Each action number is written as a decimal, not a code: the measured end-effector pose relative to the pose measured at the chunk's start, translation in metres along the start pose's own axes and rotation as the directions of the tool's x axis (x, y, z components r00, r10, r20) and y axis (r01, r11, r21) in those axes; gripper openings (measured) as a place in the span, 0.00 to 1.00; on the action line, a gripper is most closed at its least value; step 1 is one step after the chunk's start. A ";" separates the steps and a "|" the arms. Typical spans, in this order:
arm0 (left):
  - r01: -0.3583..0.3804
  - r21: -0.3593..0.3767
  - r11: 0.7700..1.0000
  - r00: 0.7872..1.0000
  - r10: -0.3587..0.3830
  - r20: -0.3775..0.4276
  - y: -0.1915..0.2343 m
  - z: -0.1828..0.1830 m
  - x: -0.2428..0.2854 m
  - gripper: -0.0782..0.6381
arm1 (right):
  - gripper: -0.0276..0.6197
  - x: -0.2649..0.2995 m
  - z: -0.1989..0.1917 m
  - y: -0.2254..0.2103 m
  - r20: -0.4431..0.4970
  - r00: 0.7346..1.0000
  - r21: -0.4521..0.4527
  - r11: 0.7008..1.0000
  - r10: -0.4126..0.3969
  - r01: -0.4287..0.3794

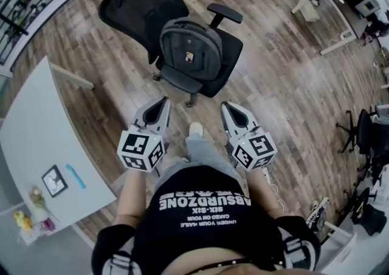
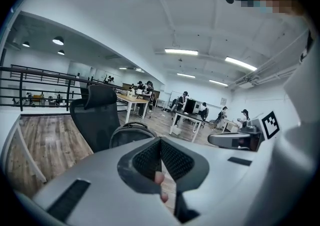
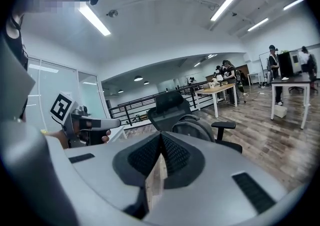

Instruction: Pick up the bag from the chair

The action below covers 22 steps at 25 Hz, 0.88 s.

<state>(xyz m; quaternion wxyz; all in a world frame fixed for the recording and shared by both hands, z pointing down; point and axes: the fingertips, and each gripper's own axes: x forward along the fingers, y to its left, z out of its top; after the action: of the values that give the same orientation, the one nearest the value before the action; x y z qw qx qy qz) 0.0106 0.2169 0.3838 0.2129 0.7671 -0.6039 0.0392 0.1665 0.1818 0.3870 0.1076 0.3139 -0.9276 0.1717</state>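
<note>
Wood-plank flooring spreads under an open office where a black office chair (image 1: pixel 137 0) stands well apart from the far corner of a white table (image 1: pixel 36 116). On the chair's seat sits the bag (image 1: pixel 190 46), a dark grey backpack, upright against the backrest with its top handle showing. A person in a black printed shirt faces it, holding the left gripper (image 1: pixel 164 101) and the right gripper (image 1: pixel 226 106) side by side, short of the chair and touching nothing. Each gripper's fingers are pressed together at the tips with nothing between them. A small picture frame (image 1: pixel 55 181) and a blue object (image 1: pixel 75 176) lie near the table's near edge. People work at desks (image 3: pixel 220 90) in the background, beyond a black railing (image 2: pixel 35 78).
</note>
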 end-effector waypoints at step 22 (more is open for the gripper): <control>-0.107 0.036 0.994 0.994 0.106 0.014 0.018 0.038 0.097 0.13 | 0.07 0.072 0.032 -0.080 -0.010 0.995 -0.090 0.991 0.103 -0.104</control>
<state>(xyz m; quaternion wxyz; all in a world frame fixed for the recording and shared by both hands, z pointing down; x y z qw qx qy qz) 0.0121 0.1108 0.3851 0.1927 0.7378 -0.6444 0.0572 0.1573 0.0709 0.4001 0.1149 0.2598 -0.9491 0.1359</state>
